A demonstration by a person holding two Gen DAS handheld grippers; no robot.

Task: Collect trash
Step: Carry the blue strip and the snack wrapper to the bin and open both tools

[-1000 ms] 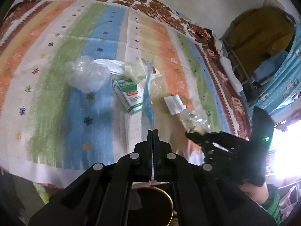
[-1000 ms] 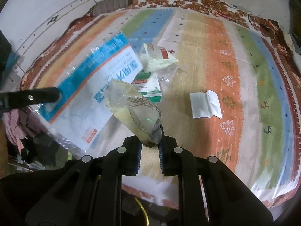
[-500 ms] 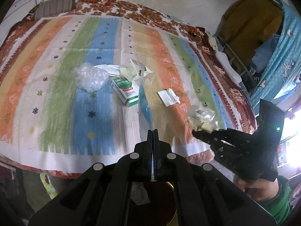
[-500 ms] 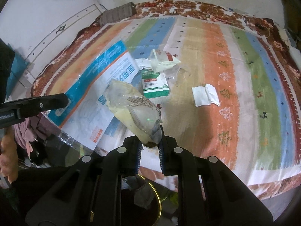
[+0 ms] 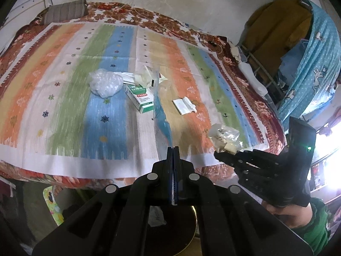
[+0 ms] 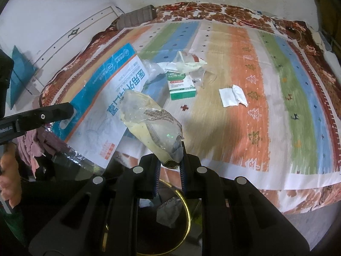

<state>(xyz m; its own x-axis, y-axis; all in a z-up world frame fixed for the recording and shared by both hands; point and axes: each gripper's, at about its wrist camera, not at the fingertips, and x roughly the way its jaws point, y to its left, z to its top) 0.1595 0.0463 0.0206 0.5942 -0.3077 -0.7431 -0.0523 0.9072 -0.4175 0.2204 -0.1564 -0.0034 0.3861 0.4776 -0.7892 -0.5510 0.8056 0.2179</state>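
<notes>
The left gripper (image 5: 173,149) pinches a blue-and-white bag (image 6: 110,98). The right gripper (image 6: 170,166) squeezes a crinkly wrapper (image 6: 149,123), both above the gold-rimmed bin (image 6: 187,219).

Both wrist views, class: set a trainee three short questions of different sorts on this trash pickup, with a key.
1. True or false: the left tool is shut on the flat blue-and-white bag.
2. What does the right tool grip? A) green-and-white box B) crumpled clear wrapper C) white paper scrap
3. Fill in: under both tools stands a dark bin with a ____ rim.

Key: 1 true; 2 B; 3 gold
</notes>
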